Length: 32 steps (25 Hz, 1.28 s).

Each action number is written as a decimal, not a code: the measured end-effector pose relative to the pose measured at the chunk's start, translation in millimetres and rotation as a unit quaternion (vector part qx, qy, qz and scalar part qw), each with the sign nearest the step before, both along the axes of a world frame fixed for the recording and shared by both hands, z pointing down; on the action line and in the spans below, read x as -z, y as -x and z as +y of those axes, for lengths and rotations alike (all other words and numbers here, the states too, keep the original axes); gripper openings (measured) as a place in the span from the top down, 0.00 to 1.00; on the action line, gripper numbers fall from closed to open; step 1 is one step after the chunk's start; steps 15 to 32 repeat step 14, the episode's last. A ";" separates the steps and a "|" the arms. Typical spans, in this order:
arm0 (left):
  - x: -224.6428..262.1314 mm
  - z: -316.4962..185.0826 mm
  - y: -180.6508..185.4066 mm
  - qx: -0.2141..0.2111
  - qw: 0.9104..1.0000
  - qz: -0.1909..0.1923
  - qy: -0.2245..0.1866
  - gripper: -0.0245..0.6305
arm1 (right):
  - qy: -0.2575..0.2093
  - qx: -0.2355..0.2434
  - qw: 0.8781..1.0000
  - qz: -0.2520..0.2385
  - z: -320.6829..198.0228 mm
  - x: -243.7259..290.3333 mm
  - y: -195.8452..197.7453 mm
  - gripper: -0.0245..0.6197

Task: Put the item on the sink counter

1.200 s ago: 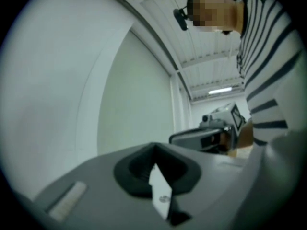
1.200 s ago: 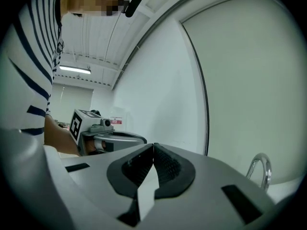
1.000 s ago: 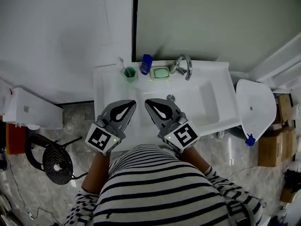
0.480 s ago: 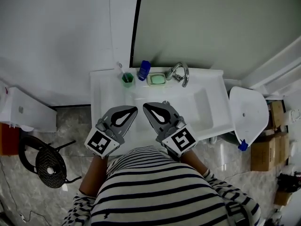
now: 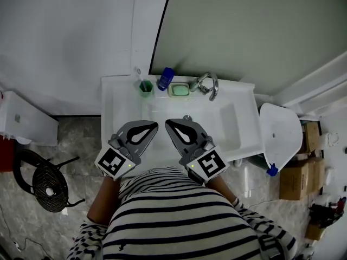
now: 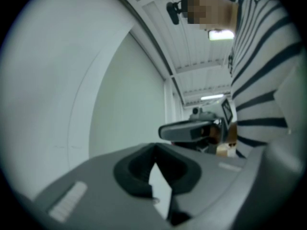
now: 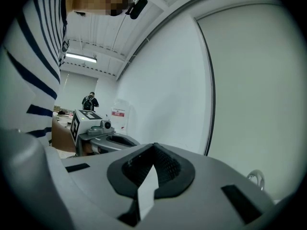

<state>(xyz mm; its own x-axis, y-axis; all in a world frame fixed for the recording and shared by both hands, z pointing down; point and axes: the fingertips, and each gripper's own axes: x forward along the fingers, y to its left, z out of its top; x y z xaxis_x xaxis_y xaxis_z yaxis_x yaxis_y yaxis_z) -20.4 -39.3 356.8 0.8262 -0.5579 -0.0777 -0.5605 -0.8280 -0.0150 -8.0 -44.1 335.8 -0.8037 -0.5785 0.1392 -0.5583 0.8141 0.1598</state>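
White sink counter (image 5: pixel 116 108) runs along the far wall. I have both hands level and side by side over its near half, tips aimed at that wall. The left tongs (image 5: pixel 154 125) are closed on nothing, and the right tongs (image 5: pixel 168 123) are likewise closed and empty. On the far rim I count one green cup (image 5: pixel 145 86), one blue bottle (image 5: pixel 166 78) and one soap dish (image 5: pixel 179 89), left of one faucet (image 5: pixel 206 84). I can't tell which is the item. The counter's left strip lies open, and a toilet (image 5: pixel 279 134) crowds the right edge.
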 end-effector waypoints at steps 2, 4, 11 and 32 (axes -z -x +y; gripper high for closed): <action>-1.0 0.5 0.4 -0.003 1.000 0.005 0.003 0.95 | -0.003 0.006 1.000 0.003 1.5 -0.8 3.6 0.95; -2.9 0.7 0.2 -0.006 1.000 0.005 0.003 0.95 | -0.004 0.011 1.000 0.009 2.5 -2.9 6.6 0.95; -4.9 0.0 1.6 -0.006 1.000 0.012 0.011 0.95 | -0.001 0.019 1.000 0.016 2.5 -6.0 10.5 0.95; -6.6 -0.7 2.5 -0.008 1.000 0.014 0.015 0.95 | -0.002 0.022 1.000 0.014 2.0 -6.5 12.0 0.95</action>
